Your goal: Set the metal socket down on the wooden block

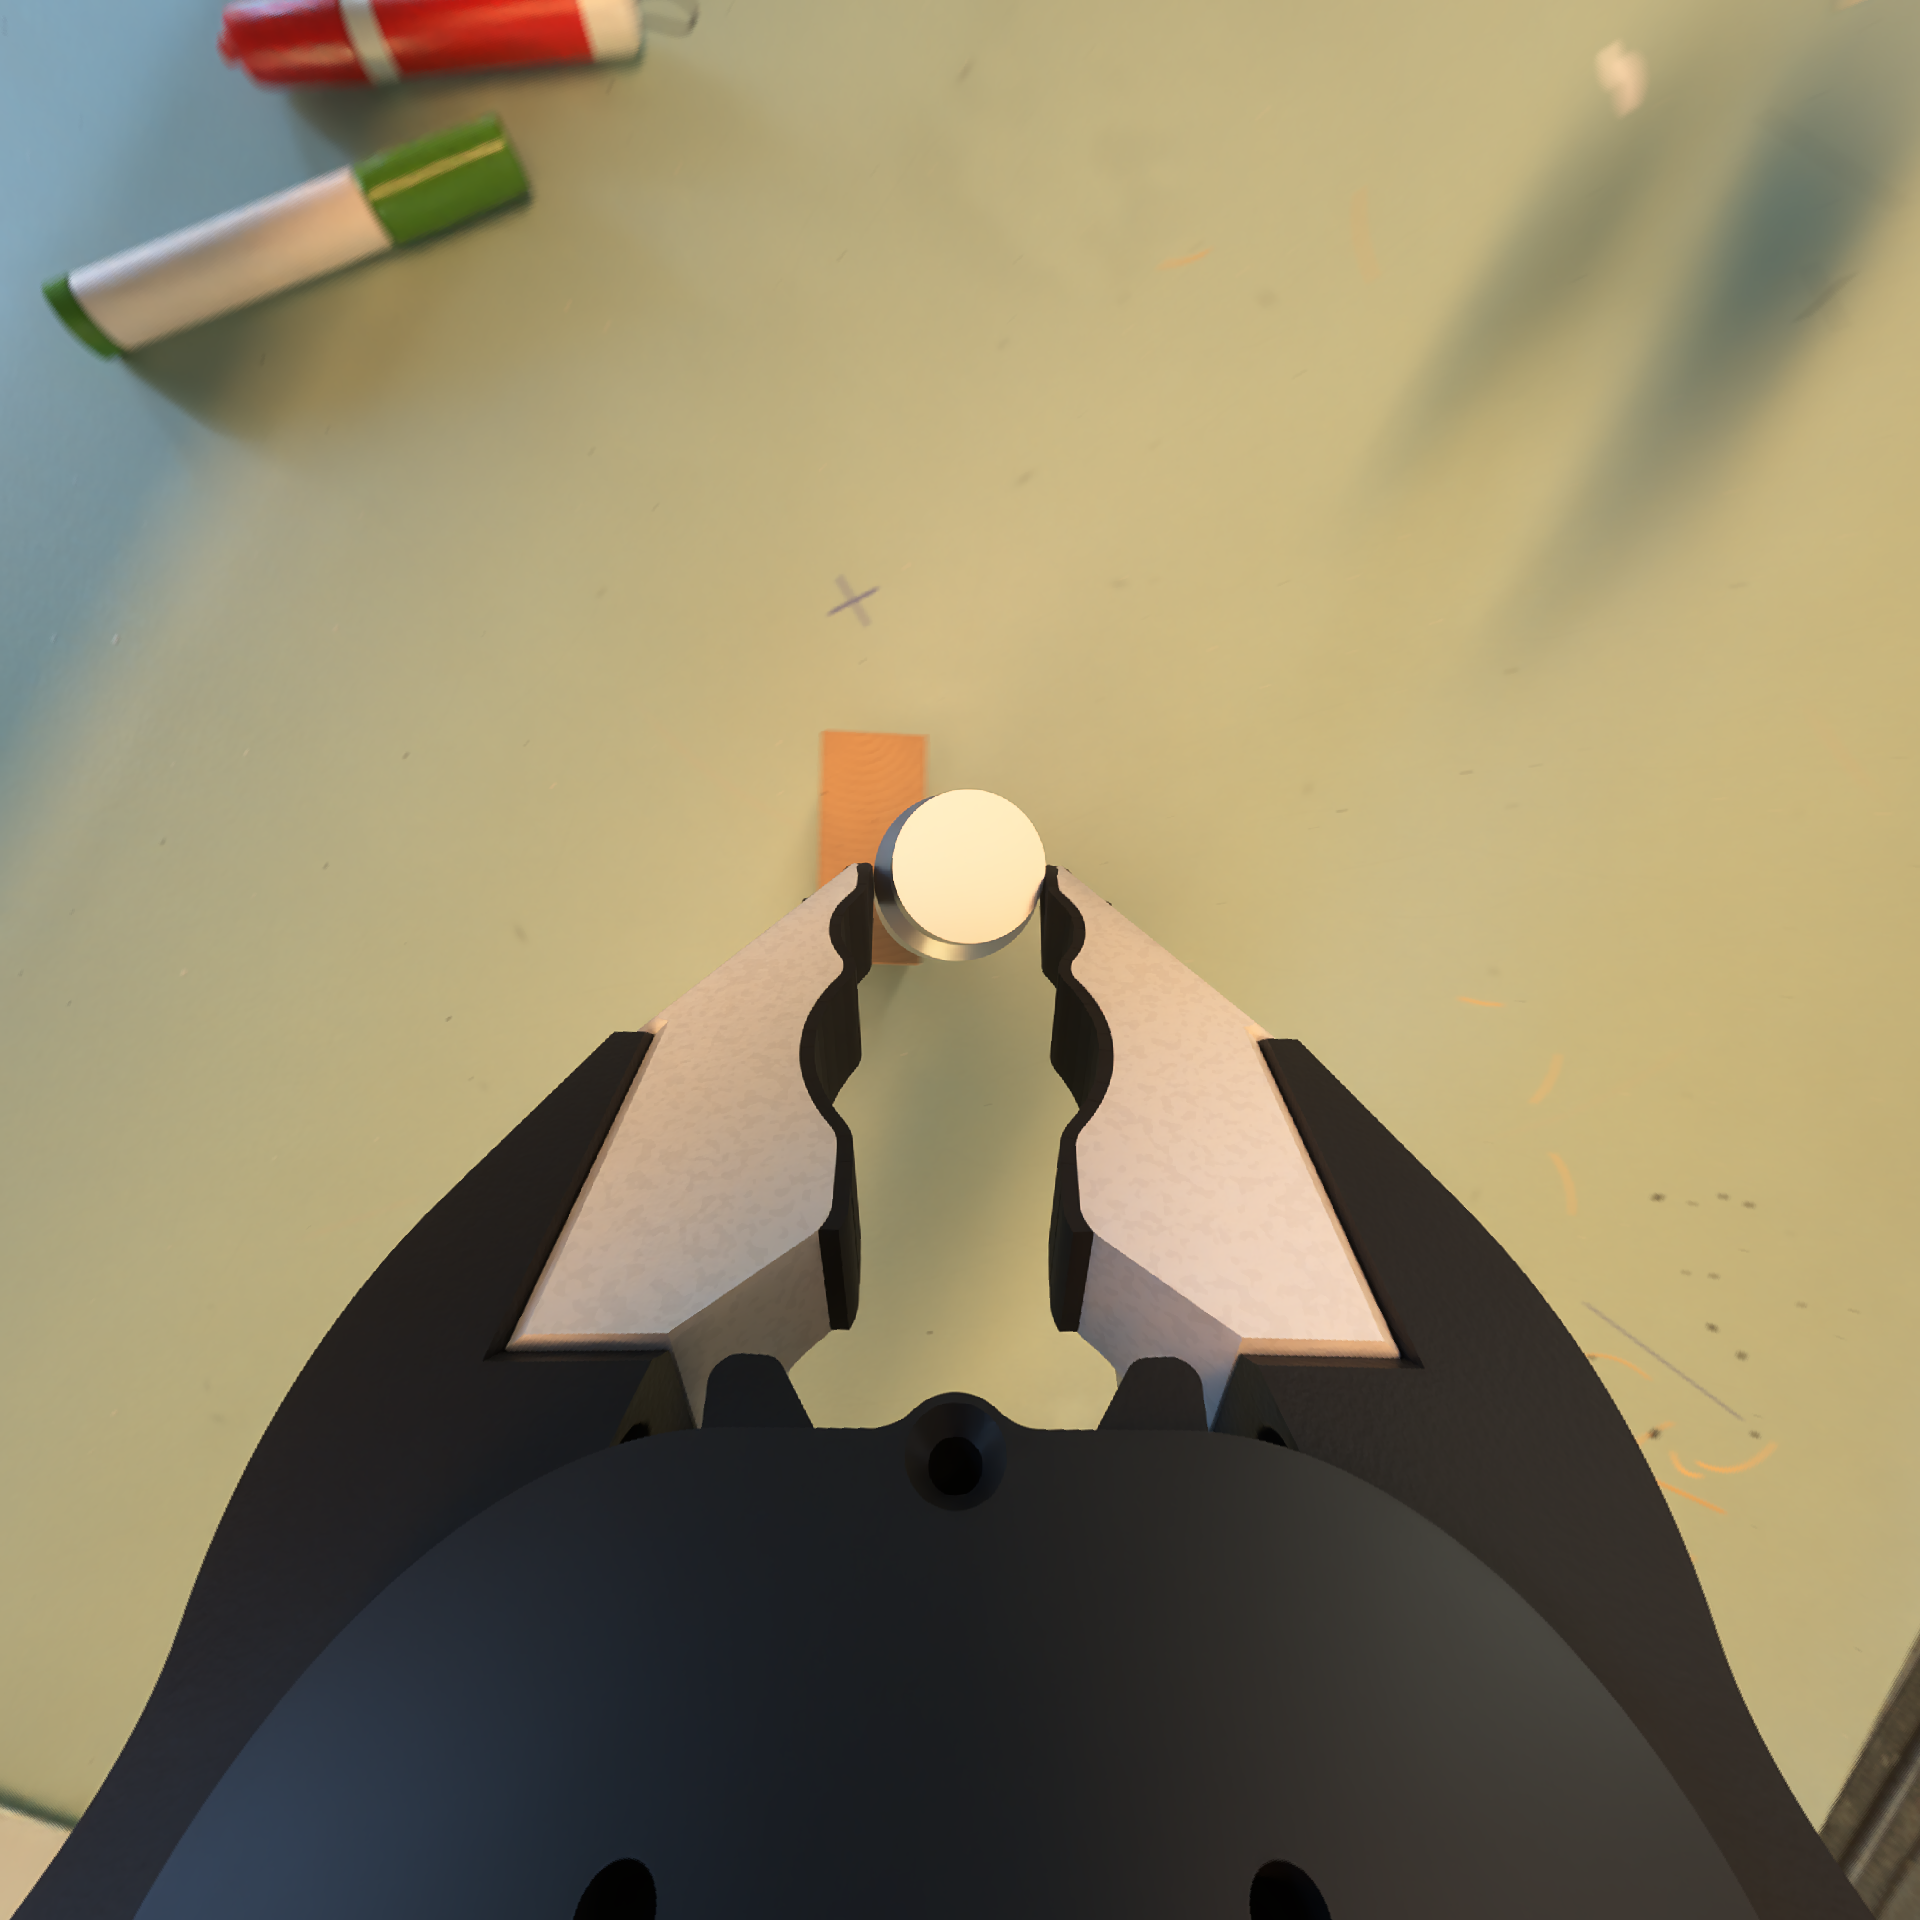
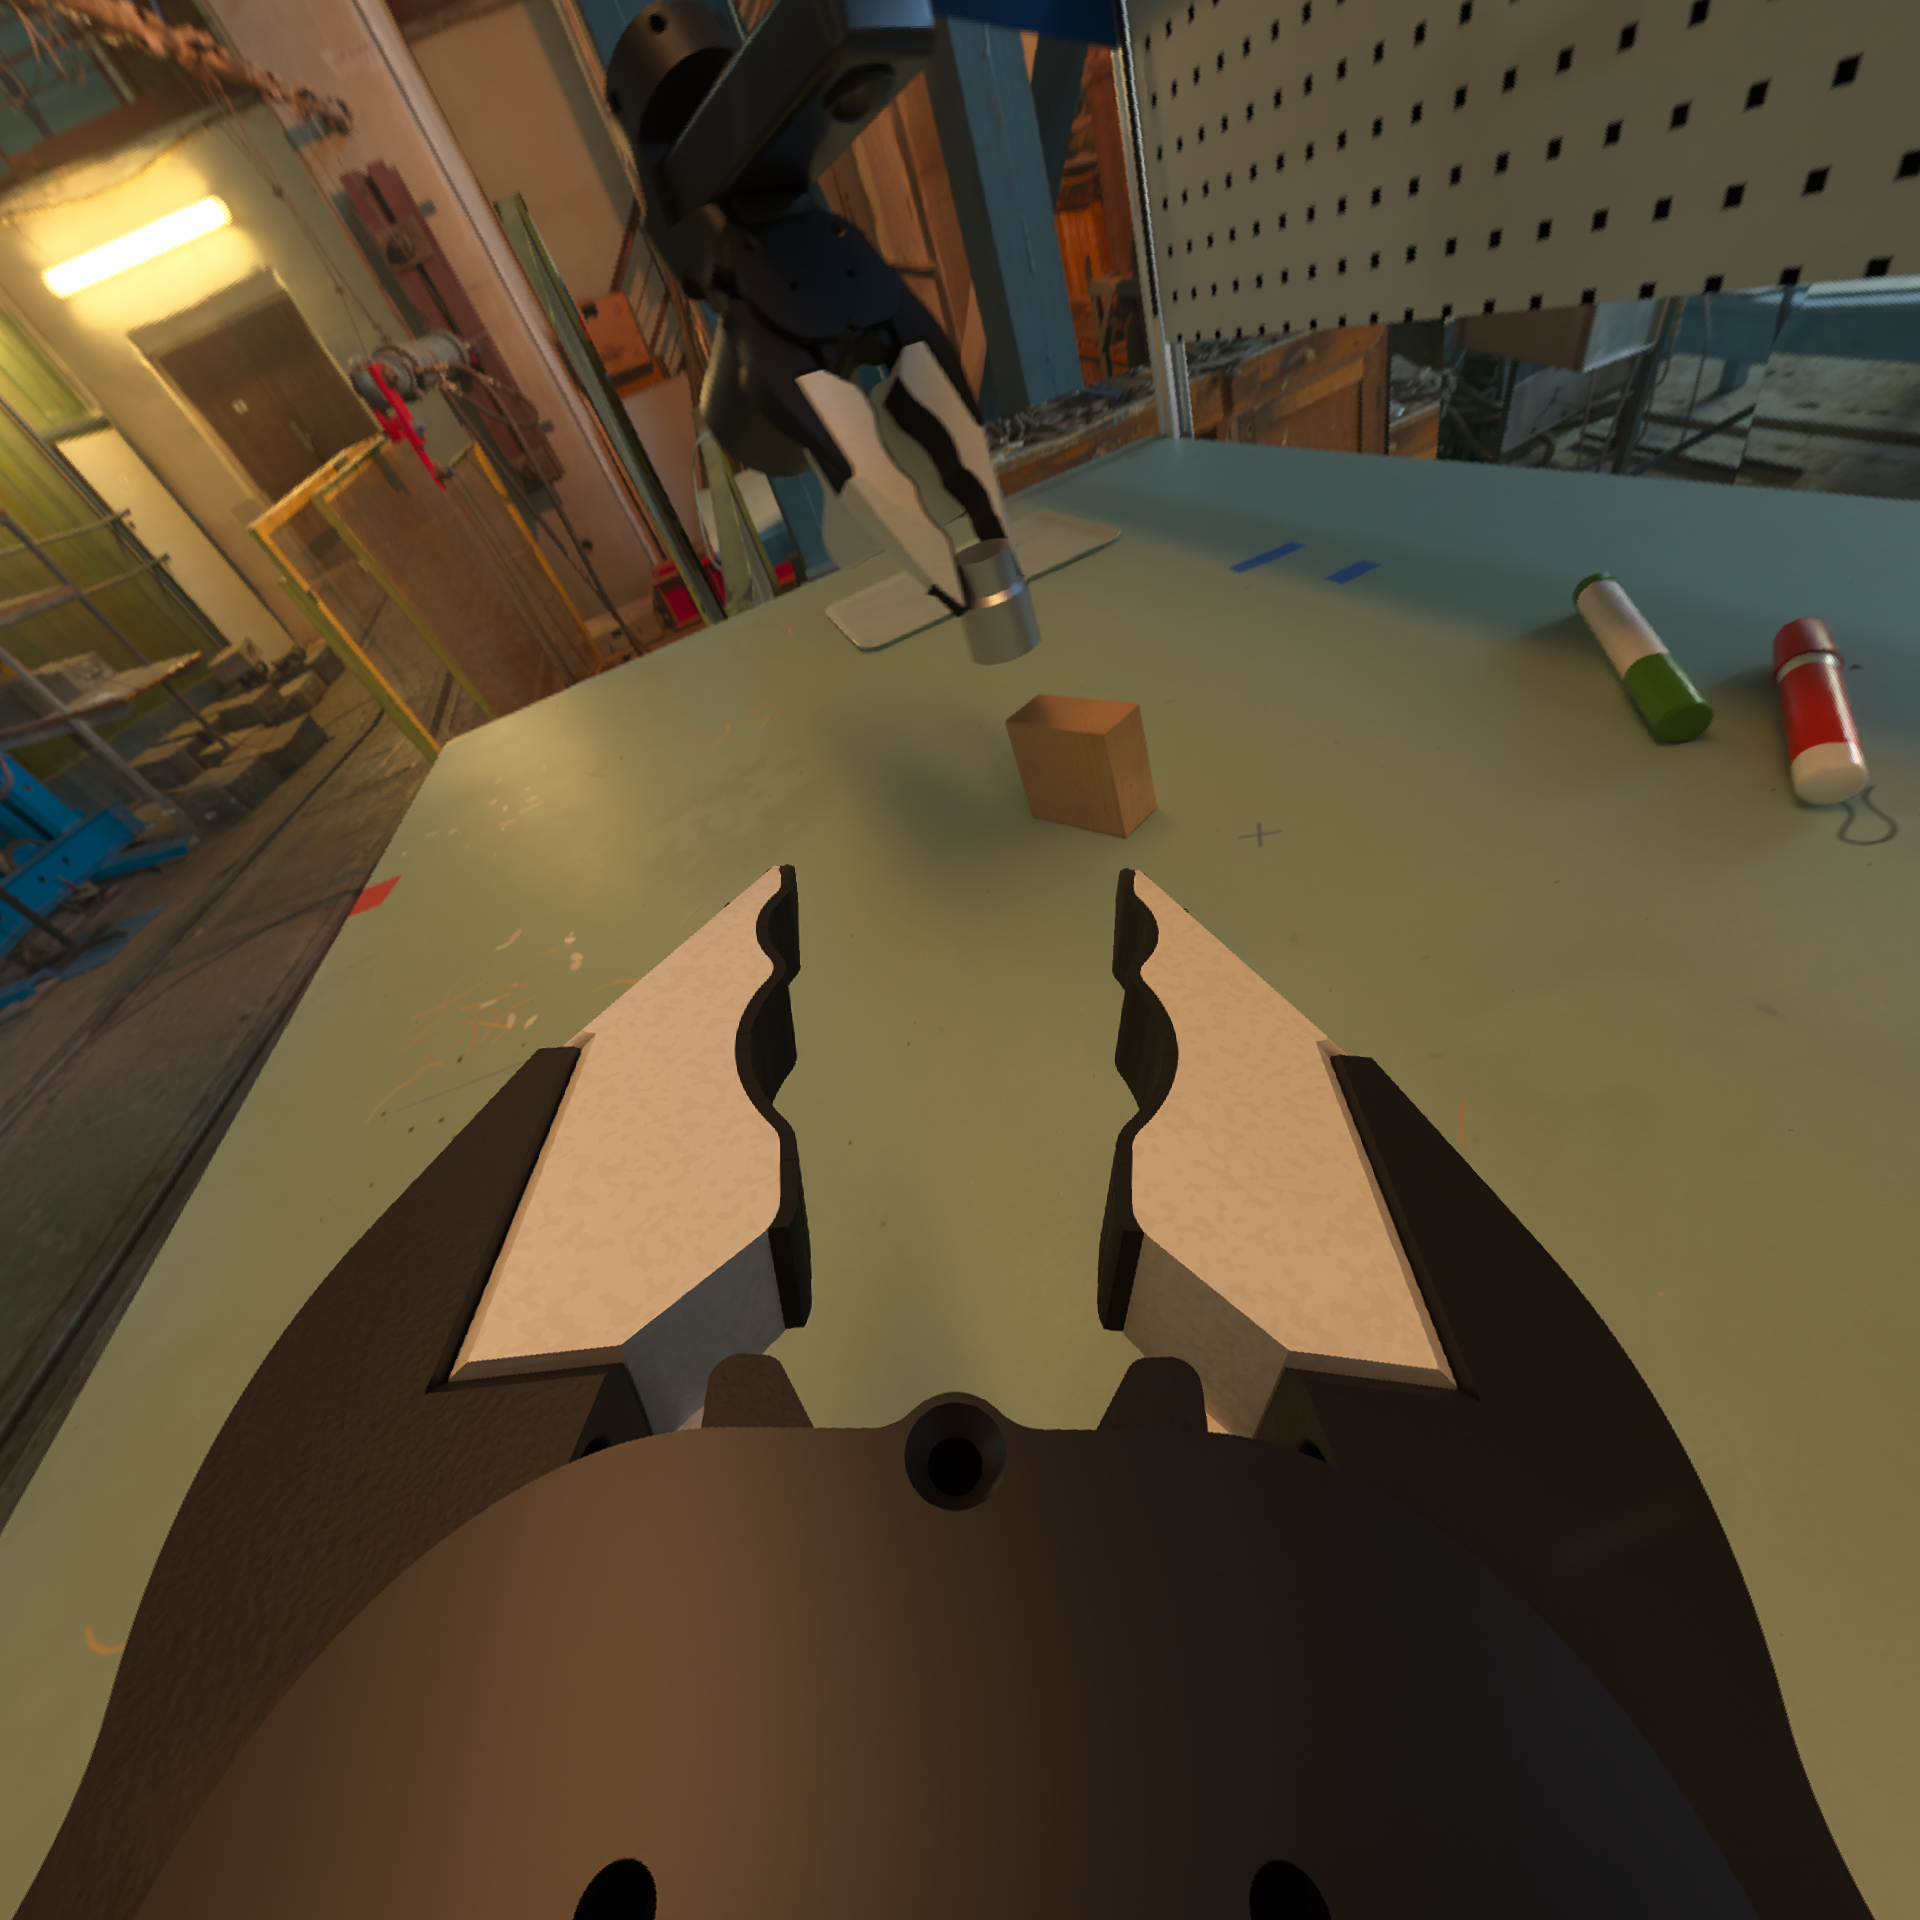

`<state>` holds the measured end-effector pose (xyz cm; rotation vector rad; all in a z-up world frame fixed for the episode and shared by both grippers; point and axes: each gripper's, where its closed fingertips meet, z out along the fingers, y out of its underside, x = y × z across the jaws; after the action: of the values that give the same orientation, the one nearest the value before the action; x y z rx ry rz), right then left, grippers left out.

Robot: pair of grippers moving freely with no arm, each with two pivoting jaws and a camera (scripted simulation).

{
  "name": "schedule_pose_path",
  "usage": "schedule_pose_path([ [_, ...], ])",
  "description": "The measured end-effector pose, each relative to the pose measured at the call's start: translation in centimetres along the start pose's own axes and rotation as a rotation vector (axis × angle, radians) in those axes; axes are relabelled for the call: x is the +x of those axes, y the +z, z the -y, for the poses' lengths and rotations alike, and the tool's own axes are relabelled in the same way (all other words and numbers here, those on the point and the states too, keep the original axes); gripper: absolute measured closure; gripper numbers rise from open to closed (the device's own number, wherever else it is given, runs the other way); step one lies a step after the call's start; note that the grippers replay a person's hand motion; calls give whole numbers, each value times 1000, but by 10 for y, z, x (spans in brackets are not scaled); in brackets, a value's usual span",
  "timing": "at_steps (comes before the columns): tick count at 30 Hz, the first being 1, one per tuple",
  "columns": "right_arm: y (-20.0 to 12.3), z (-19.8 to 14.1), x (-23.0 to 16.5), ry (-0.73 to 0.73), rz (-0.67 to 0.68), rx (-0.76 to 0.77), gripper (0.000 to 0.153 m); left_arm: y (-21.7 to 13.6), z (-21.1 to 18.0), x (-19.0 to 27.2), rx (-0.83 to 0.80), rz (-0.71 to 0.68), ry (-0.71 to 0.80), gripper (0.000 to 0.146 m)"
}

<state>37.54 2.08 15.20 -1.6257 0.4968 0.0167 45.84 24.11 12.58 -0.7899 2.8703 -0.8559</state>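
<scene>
My left gripper (image 1: 956, 878) is shut on the metal socket (image 1: 964, 871), a short silver cylinder seen end-on between the fingertips. It looks straight down at the wooden block (image 1: 868, 795), which lies below and slightly left of the socket. In the right wrist view the left gripper (image 2: 971, 582) holds the socket (image 2: 997, 608) in the air, above and a little behind the wooden block (image 2: 1086, 764), not touching it. My right gripper (image 2: 956, 883) is open and empty, low over the table in front of the block.
A green-and-white marker (image 1: 281, 239) (image 2: 1642, 660) and a red-and-white marker (image 1: 436, 36) (image 2: 1818, 712) lie on the green table (image 2: 1455, 1039). A flat pale plate (image 2: 1060, 545) lies behind the block. A pegboard (image 2: 1507, 135) stands at the back. The table's left edge (image 2: 416, 790) drops off.
</scene>
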Motion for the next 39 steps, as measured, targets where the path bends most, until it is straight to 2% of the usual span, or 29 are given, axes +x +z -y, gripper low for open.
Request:
schedule_pose_path([
  [2, 4, -6, -2, -9, 4, -32, 91, 11, -5, -14, -30, 23, -18, 114],
  [10, 13, -22, -5, -79, -14, -128, 91, 38, -10, -18, -62, -61, -17, 114],
  [12, 13, -23, -3, -68, -14, -130, 91, 38, -9, -20, -58, -50, -26, 114],
  [16, 10, -24, 1, -49, -19, -128, 91, 26, -7, -22, -14, -13, -19, 101],
  [19, 9, -23, 3, -43, -23, -124, 91, 12, -10, -15, 0, -5, 8, 99],
  [23, 8, -25, 5, -31, -22, -130, 91, 2, -17, 28, -15, -128, 167, 99],
  [25, 8, -27, 6, -25, -21, -136, 91, 5, -22, 46, -62, -158, 276, 93],
  [29, 7, -28, 4, -21, -10, -149, 91, 12, -19, 58, -99, -110, 419, 86],
  [35, 3, -23, 3, -32, 0, -151, 91, 13, -16, 54, -181, 9, 600, 84],
  [39, 2, -23, 6, -32, -2, -157, 91, 21, -19, 54, -190, 37, 703, 84],
])
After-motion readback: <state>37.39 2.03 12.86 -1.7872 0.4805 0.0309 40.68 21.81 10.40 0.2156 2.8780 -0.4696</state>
